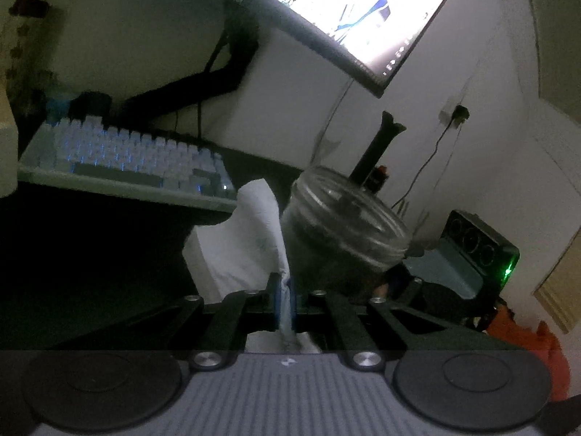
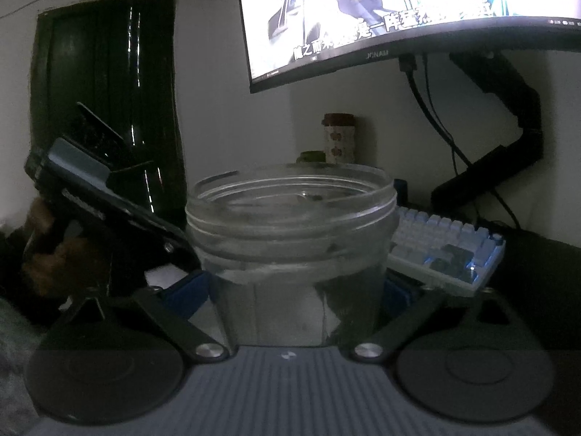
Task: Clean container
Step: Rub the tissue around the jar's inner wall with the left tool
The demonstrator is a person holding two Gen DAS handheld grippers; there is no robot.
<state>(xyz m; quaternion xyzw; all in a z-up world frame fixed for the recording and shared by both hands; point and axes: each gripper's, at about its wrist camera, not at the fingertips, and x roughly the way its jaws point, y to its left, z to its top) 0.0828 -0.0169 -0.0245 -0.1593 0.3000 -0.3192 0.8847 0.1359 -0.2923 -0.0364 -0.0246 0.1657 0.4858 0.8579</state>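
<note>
Your container is a clear, lidless jar (image 2: 290, 239) with a threaded neck and a wide round mouth, its wall hazy and streaked. In your right wrist view it stands upright, long axis vertical, mouth up. The inside looks empty apart from a few small dark specks near the rim and some pale smears lower down; in this dim light you cannot tell more.

The jar sits between the blue pads of your right gripper (image 2: 296, 290), low on the body. The pads stand at its sides, but whether they press on the glass cannot be told.

From your left wrist view the same jar (image 1: 345, 229) appears tilted, mouth toward the upper left. Just beside it is a crumpled white paper towel (image 1: 247, 239), touching the jar's side. Your left gripper (image 1: 286, 301) is closed tight on the lower edge of that towel.

Beyond the jar, a pale backlit keyboard (image 2: 446, 250) lies on the dark desk under a lit monitor (image 2: 399, 7). A patterned canister (image 2: 338, 138) stands by the wall.
</note>
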